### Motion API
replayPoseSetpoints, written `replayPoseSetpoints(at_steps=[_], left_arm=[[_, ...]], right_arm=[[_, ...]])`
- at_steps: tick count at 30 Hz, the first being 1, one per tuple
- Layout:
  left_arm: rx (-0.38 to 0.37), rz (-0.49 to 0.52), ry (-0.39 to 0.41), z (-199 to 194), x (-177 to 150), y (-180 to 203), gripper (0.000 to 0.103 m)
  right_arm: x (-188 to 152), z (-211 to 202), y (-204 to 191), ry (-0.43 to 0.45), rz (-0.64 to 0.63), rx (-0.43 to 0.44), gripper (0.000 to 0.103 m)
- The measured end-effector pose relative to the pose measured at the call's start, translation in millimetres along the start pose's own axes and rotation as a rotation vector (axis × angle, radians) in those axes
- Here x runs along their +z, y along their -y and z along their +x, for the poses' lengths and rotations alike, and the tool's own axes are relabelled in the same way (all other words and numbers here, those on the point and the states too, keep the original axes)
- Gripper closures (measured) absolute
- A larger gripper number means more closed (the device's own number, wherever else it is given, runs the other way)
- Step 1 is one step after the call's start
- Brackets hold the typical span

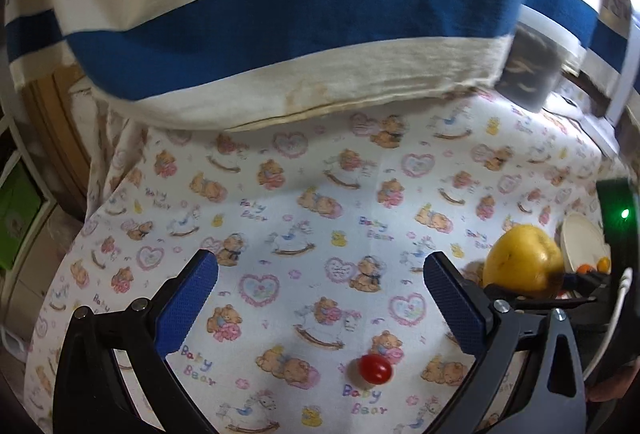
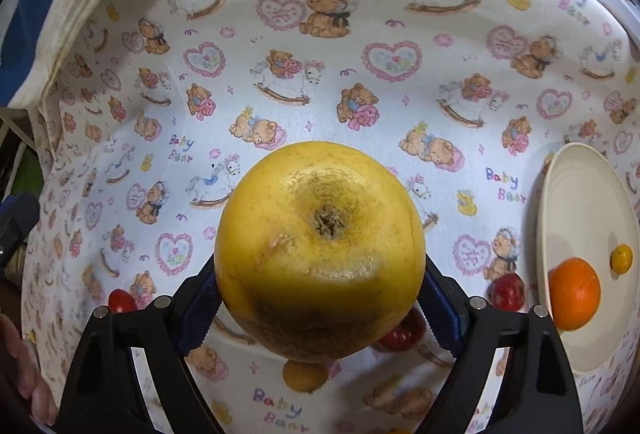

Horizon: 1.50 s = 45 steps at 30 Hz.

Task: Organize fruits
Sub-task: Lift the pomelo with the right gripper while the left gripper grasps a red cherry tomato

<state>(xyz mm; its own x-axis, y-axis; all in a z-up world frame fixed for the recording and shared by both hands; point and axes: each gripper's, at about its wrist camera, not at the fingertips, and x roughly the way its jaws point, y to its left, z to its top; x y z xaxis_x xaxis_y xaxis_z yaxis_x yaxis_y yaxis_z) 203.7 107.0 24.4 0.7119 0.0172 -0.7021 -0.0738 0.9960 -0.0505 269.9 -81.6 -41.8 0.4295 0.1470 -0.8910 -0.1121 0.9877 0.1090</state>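
The right gripper (image 2: 320, 298) holds a big yellow fruit (image 2: 320, 250), likely a pomelo or large grapefruit, lifted clear of the table (image 2: 320, 82), which is covered in a bear-print cloth. Its blue pads (image 2: 200, 318) press on the fruit's two sides at about its widest girth, with the stem scar facing the camera. The jaws stand wide because the fruit is wide, so there is little opening to spare.

This looks like the heaviest piece here. The rind should be stiff and a little springy, so it can take a firm squeeze without bruising, but the round, waxy skin may roll or slide between flat pads. The hold across the middle is the right one; a grip nearer the top or bottom would tend to squeeze it out. A brown, worn patch on the lower rind may be softer.

The plate (image 2: 568, 202) sits at the table's right edge with an orange (image 2: 575, 293) and a small yellow fruit (image 2: 621, 258) already on it. Loose on the cloth are a red fruit (image 2: 507, 292) just left of the plate, another red one (image 2: 402, 336) partly hidden under the yellow fruit, a small orange one (image 2: 305, 376) beneath it, and a cherry tomato (image 1: 374, 369).

The left gripper (image 1: 320, 298) is open and empty, hovering above that tomato. The tomato is light, smooth and thin-skinned, so it wants a gentle pinch across its middle.
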Motion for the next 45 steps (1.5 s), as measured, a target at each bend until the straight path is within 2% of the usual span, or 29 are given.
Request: replayPoseSetpoints(at_steps=[7,13,17,19,21,22,25,27,30,33,35,37,41,45], left_arm=[[-0.035,0.089,0.015,-8.8,-11.2,28.2,0.001],[-0.108,0.108,-0.045,0.0,-19.5,45.3,0.001],[-0.103,0.137,-0.071,-1.5,-22.6,53.4,0.001],[-0.073,0.152,-0.111,-0.7,-25.0,53.5,0.001],[-0.061,0.182,-0.159,2.1,-26.4,55.7,0.005],[-0.060,0.188,-0.188,4.6,-27.4,55.7,0.009],[-0.069,0.172,-0.323,22.4,-31.9,53.0,0.009],[-0.047,0.124,-0.362,33.1,-32.3,47.1,0.011],[-0.030,0.097,-0.408,44.3,-33.4,40.5,0.020],[-0.042,0.061,-0.449,51.9,-36.1,34.8,0.035],[-0.065,0.023,-0.481,55.3,-38.2,30.5,0.053],[-0.082,0.007,-0.507,57.6,-40.5,27.5,0.066],[-0.070,0.002,-0.500,57.1,-41.1,25.7,0.078],[-0.068,0.002,-0.468,50.6,-39.9,27.9,0.079]], right_arm=[[-7.4,-64.5,9.2,0.122,-0.017,-0.003,0.014],[-25.7,-104.3,26.4,0.216,-0.035,-0.013,0.014],[-37.2,-115.8,44.3,0.240,-0.014,0.001,0.014],[-45.1,-115.9,47.6,0.242,-0.041,-0.049,0.014],[-52.5,-114.2,48.5,0.234,-0.064,-0.088,0.014],[-56.0,-113.1,50.6,0.226,-0.064,-0.088,0.014],[-65.5,-109.8,62.4,0.204,-0.022,-0.032,0.014],[-69.5,-108.7,65.4,0.204,-0.012,-0.035,0.014],[-73.4,-109.2,68.0,0.211,-0.011,-0.055,0.014],[-75.2,-110.2,70.6,0.211,-0.017,-0.060,0.014],[-76.3,-112.0,71.9,0.216,-0.020,-0.071,0.014],[-76.0,-113.5,73.7,0.220,-0.019,-0.074,0.014],[-75.5,-115.7,74.6,0.229,-0.019,-0.084,0.014],[-75.3,-118.4,75.2,0.235,-0.017,-0.078,0.014]])
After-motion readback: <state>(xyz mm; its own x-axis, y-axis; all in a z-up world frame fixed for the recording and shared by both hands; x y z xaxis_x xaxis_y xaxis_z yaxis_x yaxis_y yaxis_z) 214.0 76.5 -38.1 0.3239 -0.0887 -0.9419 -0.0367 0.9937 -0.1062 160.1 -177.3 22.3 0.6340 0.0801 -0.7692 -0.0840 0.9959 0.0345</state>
